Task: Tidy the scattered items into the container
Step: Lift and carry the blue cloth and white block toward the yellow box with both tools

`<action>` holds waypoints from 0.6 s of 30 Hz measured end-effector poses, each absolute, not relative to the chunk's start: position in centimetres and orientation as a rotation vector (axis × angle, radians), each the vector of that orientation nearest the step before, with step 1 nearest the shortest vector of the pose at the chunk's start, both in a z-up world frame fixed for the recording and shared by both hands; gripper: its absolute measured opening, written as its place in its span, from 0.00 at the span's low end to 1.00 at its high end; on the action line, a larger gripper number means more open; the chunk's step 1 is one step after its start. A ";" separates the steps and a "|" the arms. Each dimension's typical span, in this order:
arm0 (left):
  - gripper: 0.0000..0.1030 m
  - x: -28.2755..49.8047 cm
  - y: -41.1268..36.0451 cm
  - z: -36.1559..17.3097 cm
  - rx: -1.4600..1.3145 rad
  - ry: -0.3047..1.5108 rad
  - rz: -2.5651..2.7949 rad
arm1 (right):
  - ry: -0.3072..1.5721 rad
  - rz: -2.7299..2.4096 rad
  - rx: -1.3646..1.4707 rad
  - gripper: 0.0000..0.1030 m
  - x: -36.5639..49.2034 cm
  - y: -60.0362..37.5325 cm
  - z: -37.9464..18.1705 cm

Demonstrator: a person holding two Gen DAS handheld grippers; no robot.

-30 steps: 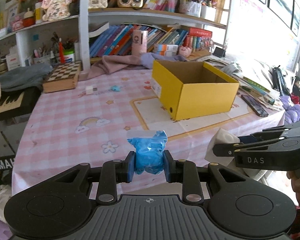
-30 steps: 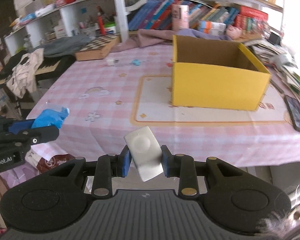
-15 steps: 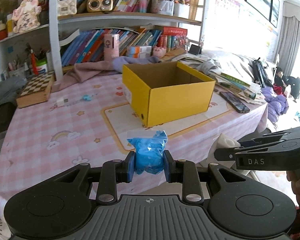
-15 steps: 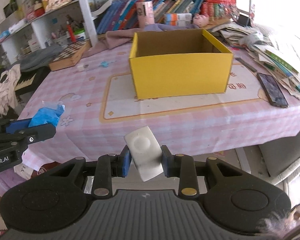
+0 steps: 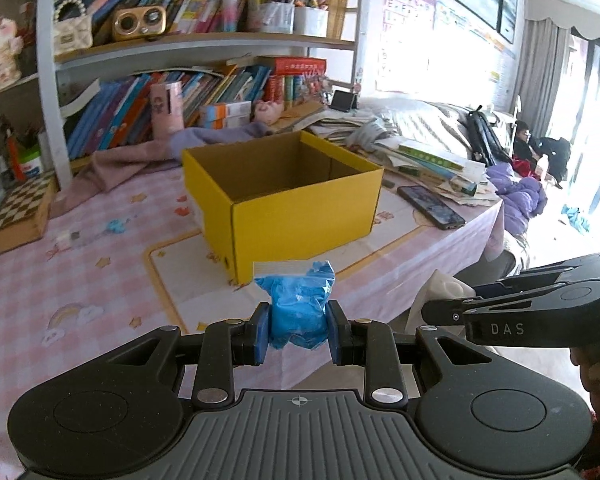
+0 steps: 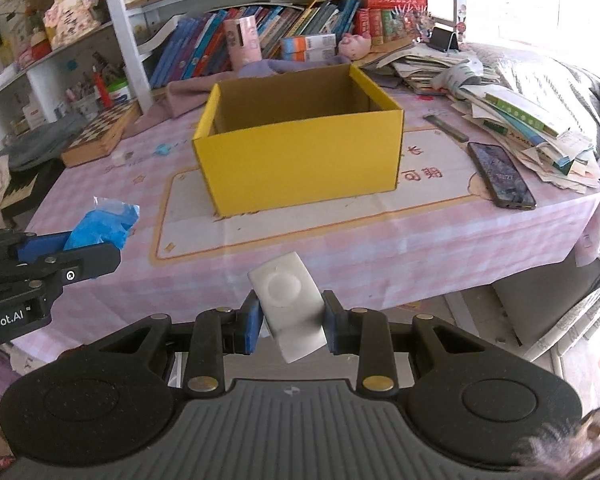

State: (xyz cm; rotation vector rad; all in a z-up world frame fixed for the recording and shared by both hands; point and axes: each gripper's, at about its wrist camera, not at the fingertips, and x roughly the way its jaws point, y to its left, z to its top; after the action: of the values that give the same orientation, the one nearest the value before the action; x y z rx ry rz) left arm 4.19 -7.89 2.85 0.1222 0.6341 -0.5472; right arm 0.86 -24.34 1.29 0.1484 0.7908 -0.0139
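Observation:
An open yellow cardboard box (image 5: 300, 204) (image 6: 300, 164) stands on the pink checked tablecloth (image 5: 100, 264), ahead of both grippers. My left gripper (image 5: 298, 332) is shut on a blue plastic bag (image 5: 298, 308), held off the table's near edge; the bag also shows in the right wrist view (image 6: 100, 226). My right gripper (image 6: 288, 322) is shut on a white flat packet (image 6: 288, 304) with a round bump, held in front of the table edge; it shows in the left wrist view (image 5: 440, 292). A small white item (image 5: 64, 238) and a small blue item (image 5: 116, 225) lie on the cloth far left.
A black phone (image 6: 500, 180) lies right of the box. Piled books and papers (image 6: 520, 120) fill the right end. A chessboard box (image 6: 100, 136) and pink cloth (image 5: 112, 164) sit at the back left, before a crowded bookshelf (image 5: 204, 92).
Both grippers have swung right and come closer, so the yellow box now sits nearer and more central. Both still hold their items.

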 end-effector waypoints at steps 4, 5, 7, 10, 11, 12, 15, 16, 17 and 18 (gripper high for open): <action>0.26 5.0 -8.8 2.8 0.134 0.626 -0.556 | 0.785 -0.016 0.150 0.28 1.8 -25.1 1.3; 0.26 5.2 -9.0 2.8 0.138 0.623 -0.557 | 0.784 -0.017 0.151 0.28 2.0 -25.4 1.3; 0.26 5.7 -9.4 2.9 0.147 0.615 -0.557 | 0.778 -0.020 0.153 0.28 2.6 -25.8 1.3; 0.26 6.5 -9.9 3.0 0.164 0.599 -0.553 | 0.770 -0.024 0.161 0.28 3.7 -26.5 1.3; 0.26 6.9 -10.1 3.1 0.170 0.593 -0.550 | 0.767 -0.023 0.162 0.28 4.1 -26.7 1.4; 0.26 7.2 -10.3 3.2 0.175 0.589 -0.547 | 0.763 -0.024 0.163 0.28 4.5 -26.8 1.4; 0.26 8.4 -10.7 3.4 0.184 0.570 -0.540 | 0.749 -0.021 0.162 0.28 5.9 -27.4 1.5; 0.26 8.8 -10.8 3.6 0.186 0.561 -0.540 | 0.744 -0.020 0.161 0.28 6.3 -27.6 1.5; 0.26 9.3 -10.9 3.7 0.188 0.551 -0.540 | 0.737 -0.021 0.161 0.28 6.8 -27.8 1.6; 0.26 9.8 -11.1 3.9 0.190 0.542 -0.541 | 0.730 -0.021 0.159 0.28 7.4 -28.0 1.8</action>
State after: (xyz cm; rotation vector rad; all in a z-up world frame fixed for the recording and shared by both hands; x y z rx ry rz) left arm 9.76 -11.13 3.88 0.1905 0.5425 -0.5408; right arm 7.37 -28.02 1.80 0.1594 0.7302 -0.0214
